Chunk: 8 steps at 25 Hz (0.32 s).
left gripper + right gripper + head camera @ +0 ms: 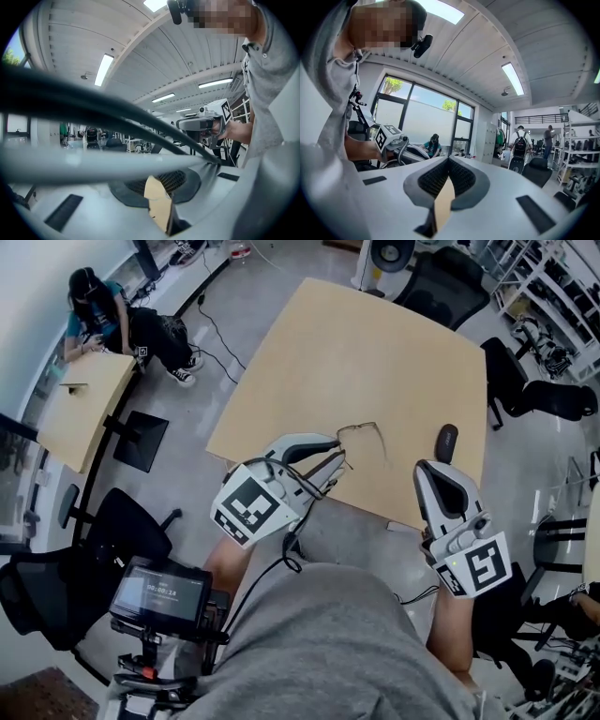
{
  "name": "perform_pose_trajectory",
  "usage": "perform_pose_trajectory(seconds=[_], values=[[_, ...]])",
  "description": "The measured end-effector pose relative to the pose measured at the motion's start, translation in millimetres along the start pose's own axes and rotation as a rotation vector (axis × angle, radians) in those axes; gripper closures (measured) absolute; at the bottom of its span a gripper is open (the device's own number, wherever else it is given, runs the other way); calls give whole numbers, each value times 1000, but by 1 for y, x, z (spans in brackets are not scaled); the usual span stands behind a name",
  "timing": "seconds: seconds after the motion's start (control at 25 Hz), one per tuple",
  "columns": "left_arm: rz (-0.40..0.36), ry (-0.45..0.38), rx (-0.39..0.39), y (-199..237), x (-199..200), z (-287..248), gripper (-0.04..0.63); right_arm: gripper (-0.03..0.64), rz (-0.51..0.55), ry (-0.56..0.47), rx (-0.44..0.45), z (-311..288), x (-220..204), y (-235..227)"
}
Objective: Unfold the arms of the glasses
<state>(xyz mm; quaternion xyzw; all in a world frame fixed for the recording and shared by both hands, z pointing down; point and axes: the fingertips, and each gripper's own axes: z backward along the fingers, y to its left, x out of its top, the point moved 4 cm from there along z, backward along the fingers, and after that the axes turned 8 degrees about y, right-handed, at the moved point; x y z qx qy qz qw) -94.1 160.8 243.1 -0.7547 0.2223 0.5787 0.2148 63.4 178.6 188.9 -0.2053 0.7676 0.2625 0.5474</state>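
Glasses (362, 432), thin wire frame, lying on surface (375, 343) nr its front edge: judged light, springy & easily bent, so each arm is best taken nr its hinge. L hand-held gripper (340, 459) is seen just beside them, R hand-held gripper (447, 435) apart to the right; both are pressed together, w/ nothing pinched.

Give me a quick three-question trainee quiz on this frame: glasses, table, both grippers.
1. Fill in: the jaws of the right hand-held gripper are together and hold ____.
2. Which is nearer the thin wire-frame glasses? A) left hand-held gripper B) right hand-held gripper
3. True or false: the glasses lie on the pale wooden table.
Key: 1 nothing; 2 A; 3 true.
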Motion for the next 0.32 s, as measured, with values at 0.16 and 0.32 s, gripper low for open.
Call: perform_pose_trajectory(seconds=[0.16,0.32], values=[[39,-16,8,-19,-9,6,555,607,7,11,17,9,-3,16],[65,-7,9,-20,-24,8,555,607,11,22,37,0,-5,32]])
